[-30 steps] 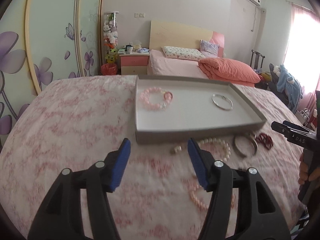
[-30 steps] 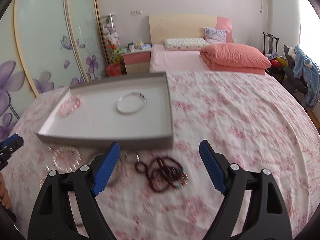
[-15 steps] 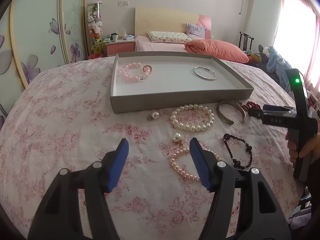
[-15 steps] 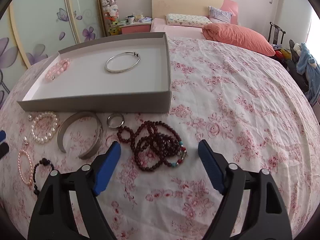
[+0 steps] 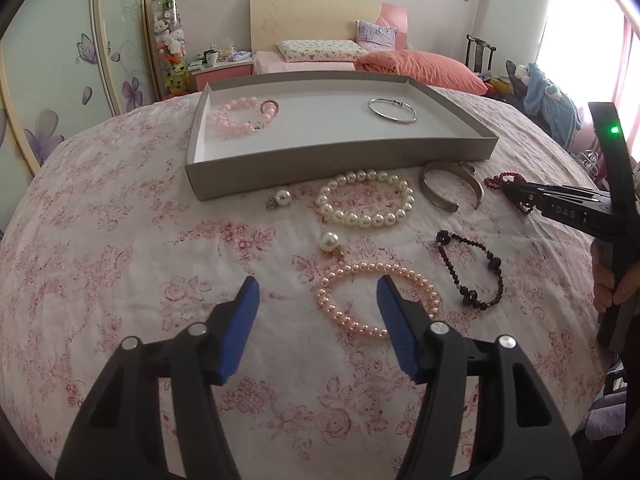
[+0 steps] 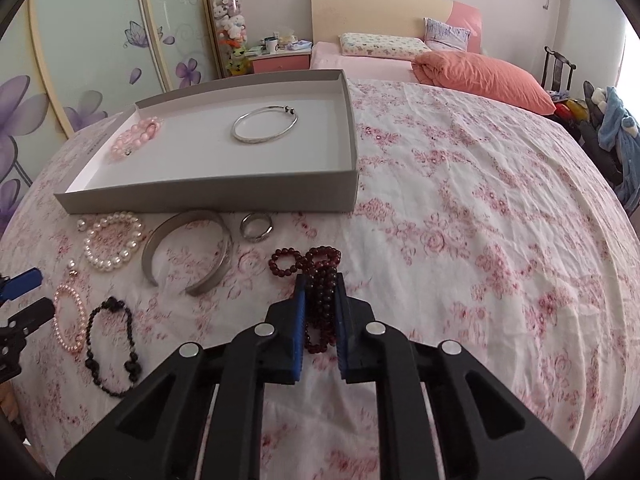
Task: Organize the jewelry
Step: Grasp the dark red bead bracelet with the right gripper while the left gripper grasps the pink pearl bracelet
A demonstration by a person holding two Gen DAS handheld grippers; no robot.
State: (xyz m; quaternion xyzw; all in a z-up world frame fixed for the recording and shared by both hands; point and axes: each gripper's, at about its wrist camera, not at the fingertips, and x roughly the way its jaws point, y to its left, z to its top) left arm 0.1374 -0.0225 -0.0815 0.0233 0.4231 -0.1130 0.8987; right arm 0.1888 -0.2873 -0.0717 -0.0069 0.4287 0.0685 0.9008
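Note:
A grey tray (image 5: 340, 168) (image 6: 208, 196) on the floral cloth holds a pink bead bracelet (image 5: 240, 120) and a thin silver bangle (image 5: 392, 110). In front of it lie a white pearl bracelet (image 5: 364, 198), a silver cuff (image 6: 188, 252), a ring (image 6: 256, 227), a pink pearl bracelet (image 5: 376, 300) and a black bead bracelet (image 5: 476, 272). My right gripper (image 6: 320, 286) is shut on the dark red bead string (image 6: 316, 276). My left gripper (image 5: 316, 292) is open above the cloth, its right finger over the pink pearl bracelet.
Two loose pearl earrings (image 5: 282, 198) (image 5: 328, 240) lie near the tray's front wall. A bed with an orange quilt (image 6: 480, 76) stands behind the table, a nightstand (image 6: 280, 60) at its left. The right half of the cloth (image 6: 480, 220) is bare.
My right gripper has dropped onto the dark red bead string and closed on it. My left gripper has moved nearer the pink pearl bracelet and stays open.

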